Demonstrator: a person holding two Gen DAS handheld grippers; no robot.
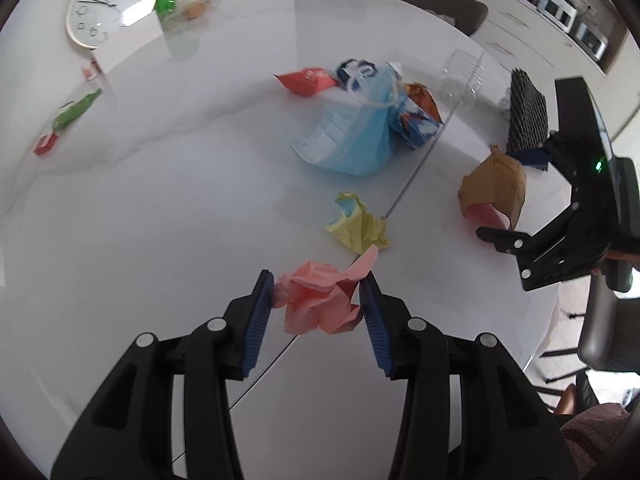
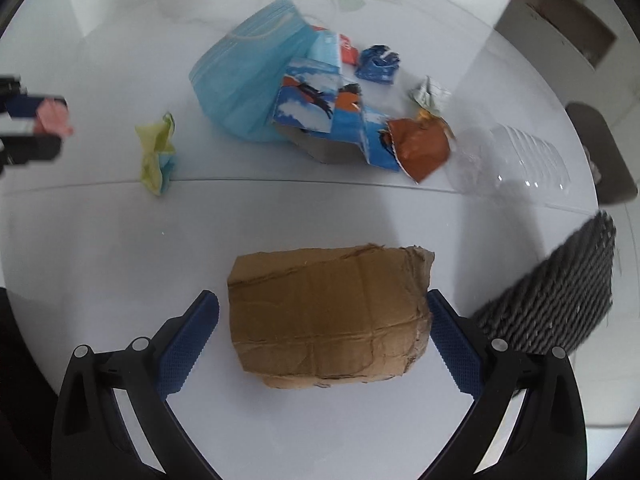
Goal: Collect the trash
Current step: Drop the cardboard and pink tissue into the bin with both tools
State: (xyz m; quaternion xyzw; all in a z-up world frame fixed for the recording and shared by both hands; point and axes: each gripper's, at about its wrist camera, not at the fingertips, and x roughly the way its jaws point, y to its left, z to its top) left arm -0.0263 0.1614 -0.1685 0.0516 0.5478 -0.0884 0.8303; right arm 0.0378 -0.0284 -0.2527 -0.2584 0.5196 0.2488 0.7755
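Note:
My left gripper (image 1: 317,280) is shut on a crumpled pink paper (image 1: 316,304), held just above the white table (image 1: 160,200). The right wrist view shows the same pink paper (image 2: 54,118) at the far left edge. My right gripper (image 2: 322,298) points down over a bent piece of brown cardboard (image 2: 328,312) lying on the table. Its jaws stand wide on either side of the cardboard. The left pad (image 2: 192,340) is clear of it and the right pad (image 2: 448,328) is at its edge. A crumpled yellow paper (image 1: 358,224) lies between the two grippers.
Mid-table lie a blue face mask (image 2: 240,84), a torn blue carton (image 2: 320,112), a brown wrapper (image 2: 420,148), a red wrapper (image 1: 306,80) and a clear plastic cup (image 2: 512,160). A dark ridged mat (image 2: 552,300) lies right of the cardboard. A clock (image 1: 110,4) and green wrapper (image 1: 76,110) are far left.

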